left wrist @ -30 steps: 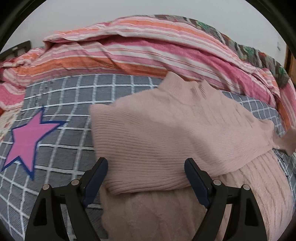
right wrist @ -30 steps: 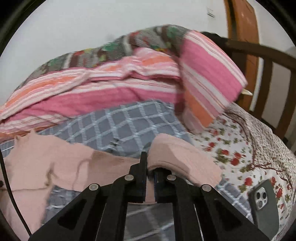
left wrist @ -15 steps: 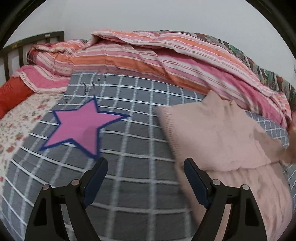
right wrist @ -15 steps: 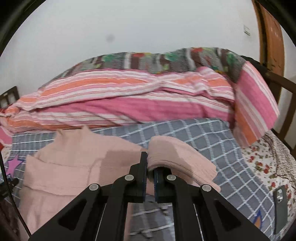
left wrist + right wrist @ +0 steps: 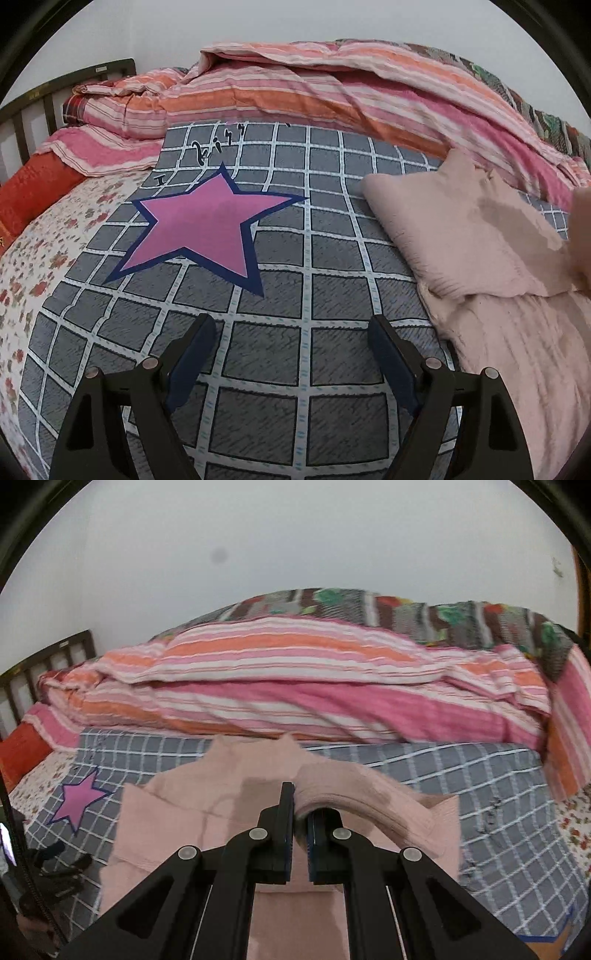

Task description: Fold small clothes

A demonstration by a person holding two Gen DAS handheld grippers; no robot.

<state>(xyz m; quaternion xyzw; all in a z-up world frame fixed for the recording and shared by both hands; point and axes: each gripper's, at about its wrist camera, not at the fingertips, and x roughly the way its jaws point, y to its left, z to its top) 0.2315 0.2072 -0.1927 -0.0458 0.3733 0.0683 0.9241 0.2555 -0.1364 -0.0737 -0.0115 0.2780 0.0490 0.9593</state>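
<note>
A pale pink knit sweater (image 5: 454, 236) lies on the grey checked blanket (image 5: 295, 354), its left sleeve folded across the body. My left gripper (image 5: 291, 332) is open and empty, over bare blanket to the left of the sweater. My right gripper (image 5: 300, 801) is shut on the sweater's right sleeve (image 5: 354, 794) and holds it lifted over the sweater body (image 5: 177, 823).
A pink star (image 5: 210, 225) is printed on the blanket left of the sweater. A striped pink and orange quilt (image 5: 314, 92) is piled along the back. A floral sheet (image 5: 40, 251) and a dark bed frame (image 5: 55, 92) are at the left.
My left gripper has moved left off the sweater, open. My right gripper has carried the right sleeve leftward over the sweater body.
</note>
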